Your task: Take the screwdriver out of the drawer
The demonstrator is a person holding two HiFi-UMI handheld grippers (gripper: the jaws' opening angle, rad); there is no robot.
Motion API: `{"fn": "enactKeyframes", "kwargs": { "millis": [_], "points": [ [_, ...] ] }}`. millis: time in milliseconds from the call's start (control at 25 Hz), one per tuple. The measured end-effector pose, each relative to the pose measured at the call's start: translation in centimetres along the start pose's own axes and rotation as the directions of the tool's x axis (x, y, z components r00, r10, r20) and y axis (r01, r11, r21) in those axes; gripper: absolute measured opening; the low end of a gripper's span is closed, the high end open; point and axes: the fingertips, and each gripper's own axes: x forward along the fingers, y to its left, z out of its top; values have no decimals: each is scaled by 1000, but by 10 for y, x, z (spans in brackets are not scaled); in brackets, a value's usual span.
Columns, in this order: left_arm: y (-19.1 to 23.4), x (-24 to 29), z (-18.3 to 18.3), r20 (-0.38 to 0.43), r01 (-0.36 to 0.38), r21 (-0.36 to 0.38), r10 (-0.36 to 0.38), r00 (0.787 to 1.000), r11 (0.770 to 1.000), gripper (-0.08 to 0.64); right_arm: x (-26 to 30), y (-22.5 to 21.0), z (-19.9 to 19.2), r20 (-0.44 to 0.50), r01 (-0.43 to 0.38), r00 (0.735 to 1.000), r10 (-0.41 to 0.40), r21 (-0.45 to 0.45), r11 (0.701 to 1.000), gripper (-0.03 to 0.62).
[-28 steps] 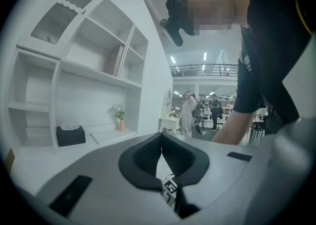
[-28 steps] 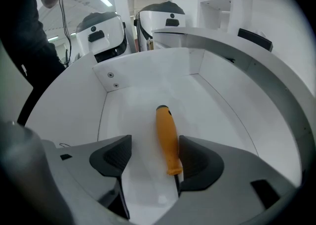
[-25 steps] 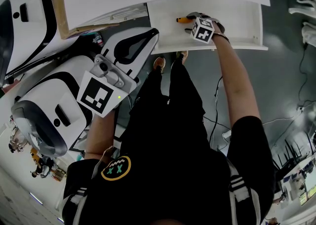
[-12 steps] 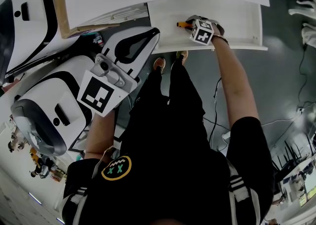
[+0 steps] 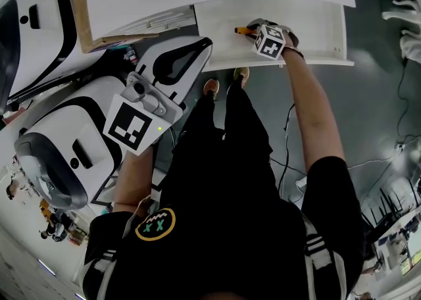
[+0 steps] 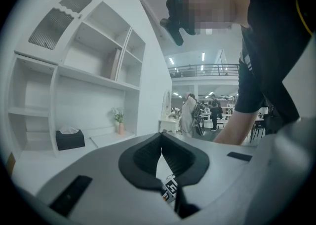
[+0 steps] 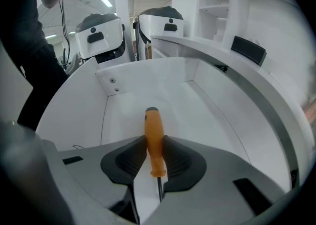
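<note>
my right claw [image 7: 154, 139] is clamped on the screwdriver [image 7: 153, 120]: both pads press the orange handle near its shaft end, and the dark shaft runs back between the jaws. the screwdriver is inside the open white drawer [image 7: 148, 83], handle pointing toward the far wall. whether it touches the drawer floor cannot be told. my left claw [image 6: 161, 142] is off to the side, jaws together at the tips with nothing between them, facing white shelving [image 6: 89, 86].
</note>
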Motion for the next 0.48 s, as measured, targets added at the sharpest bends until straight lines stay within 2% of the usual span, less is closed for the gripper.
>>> {"fn": "enactKeyframes", "kwargs": {
  "millis": [480],
  "points": [
    [-12, -5, 15, 31, 18, 27, -18, 999, 999, 18, -51, -9, 28, 119, 117, 985, -125, 71, 991, 127]
  ]
}}
